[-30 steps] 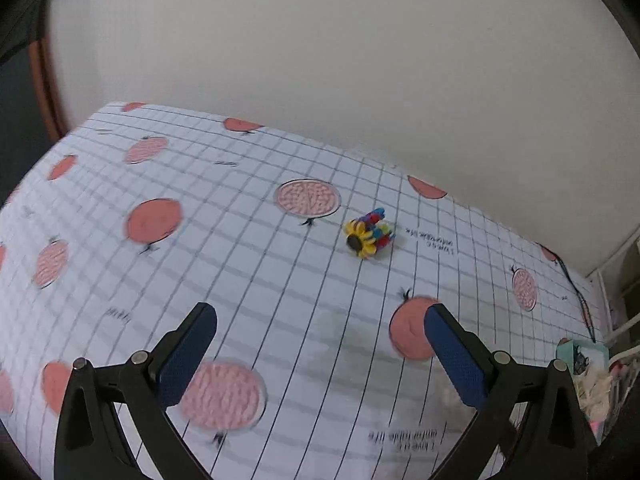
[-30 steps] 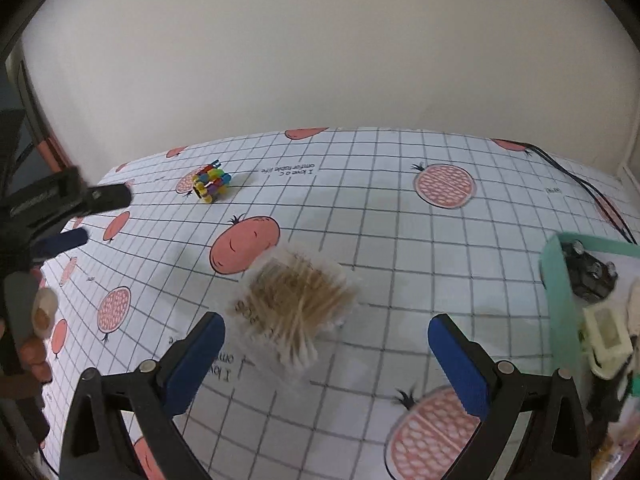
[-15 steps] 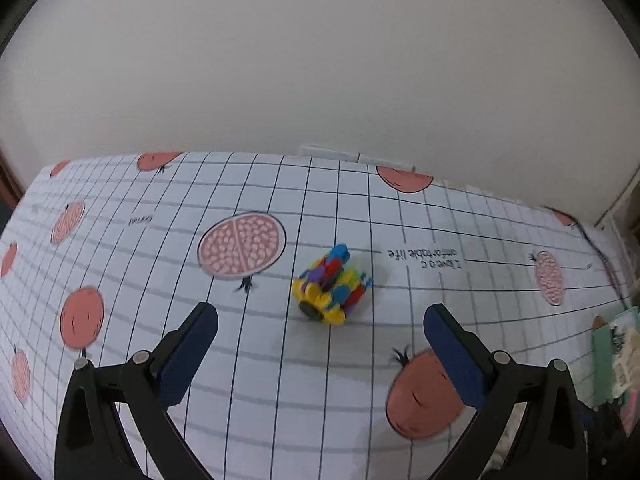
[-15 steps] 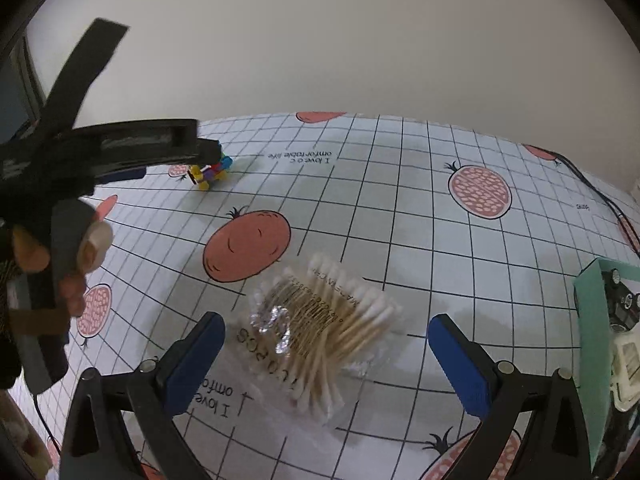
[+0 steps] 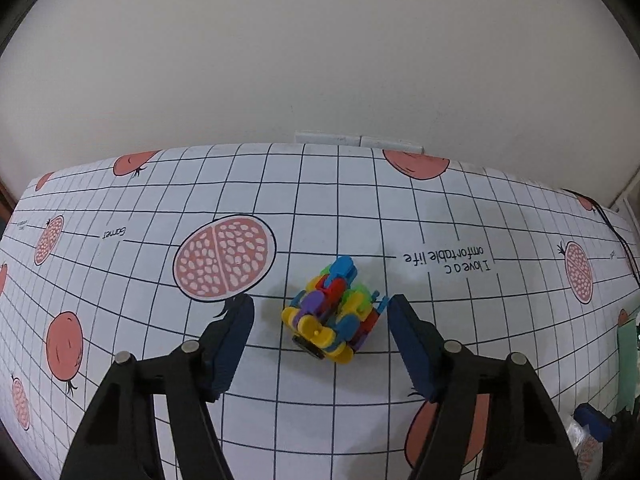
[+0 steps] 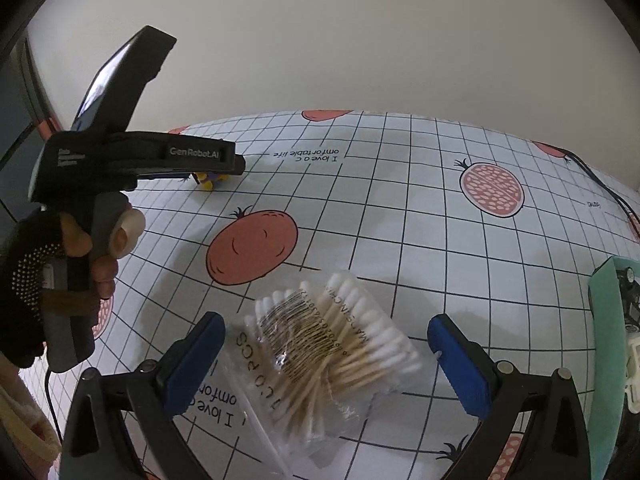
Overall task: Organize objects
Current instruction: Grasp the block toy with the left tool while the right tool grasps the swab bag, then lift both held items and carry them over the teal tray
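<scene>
**Both grippers lowered over their items on the pomegranate-print table**

Since a second ago, the left gripper [image 5: 320,312] has closed in on the multicoloured toy block cluster [image 5: 334,312], which was then far off across the tablecloth and now sits between its blue pads. Its jaws have narrowed from wide open to partly open. The right pad's tip looks to be at or just beside the toy's blue edge, though contact cannot be confirmed; the left pad stands clear of the toy, with a strip of tablecloth [image 5: 120,280] showing between them. The toy rests on the cloth, just right of a halved pomegranate print [image 5: 224,258].

In the right wrist view, the right gripper [image 6: 326,338] has also come nearer its item: a clear bag of cotton swabs [image 6: 332,356], blurred a second ago, now lies sharp and large between the pads. These jaws are wide open, neither pad touching the bag, which lies flat on the cloth with the swabs' white tips pointing up and to the right.

At the left of this view a person's hand [image 6: 100,256] grips the handle of the left gripper, whose tips reach the toy near the table's far edge. A green tray [image 6: 600,320] holding small items sits at the right edge.
</scene>
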Action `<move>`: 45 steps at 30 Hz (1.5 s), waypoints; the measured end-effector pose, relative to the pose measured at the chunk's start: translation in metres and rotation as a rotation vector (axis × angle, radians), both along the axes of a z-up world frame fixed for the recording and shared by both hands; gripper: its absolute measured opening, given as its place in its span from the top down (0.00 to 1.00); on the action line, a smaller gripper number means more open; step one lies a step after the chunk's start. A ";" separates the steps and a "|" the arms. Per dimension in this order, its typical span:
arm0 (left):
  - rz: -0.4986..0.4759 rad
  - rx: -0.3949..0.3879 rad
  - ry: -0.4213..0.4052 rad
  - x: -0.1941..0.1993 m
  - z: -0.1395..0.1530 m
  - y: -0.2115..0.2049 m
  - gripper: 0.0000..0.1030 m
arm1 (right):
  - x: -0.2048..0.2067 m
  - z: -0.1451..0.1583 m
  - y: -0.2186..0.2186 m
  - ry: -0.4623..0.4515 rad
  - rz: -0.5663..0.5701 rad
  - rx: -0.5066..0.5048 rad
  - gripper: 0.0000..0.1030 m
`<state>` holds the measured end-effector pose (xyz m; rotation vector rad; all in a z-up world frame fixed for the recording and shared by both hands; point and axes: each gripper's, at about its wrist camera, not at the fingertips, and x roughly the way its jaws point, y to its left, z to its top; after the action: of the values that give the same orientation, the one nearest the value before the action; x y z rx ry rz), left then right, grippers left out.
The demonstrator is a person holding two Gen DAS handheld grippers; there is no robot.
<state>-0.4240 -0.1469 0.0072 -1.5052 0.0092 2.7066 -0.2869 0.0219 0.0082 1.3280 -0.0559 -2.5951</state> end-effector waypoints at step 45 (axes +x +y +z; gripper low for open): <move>0.081 0.103 -0.103 0.116 0.009 0.037 0.59 | 0.078 0.033 0.075 -0.120 -0.090 -0.210 0.54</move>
<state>-0.3084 -0.1100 0.0163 -1.6462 -0.1957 2.6404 -0.2088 0.0969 0.0410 1.4308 -0.4058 -2.4945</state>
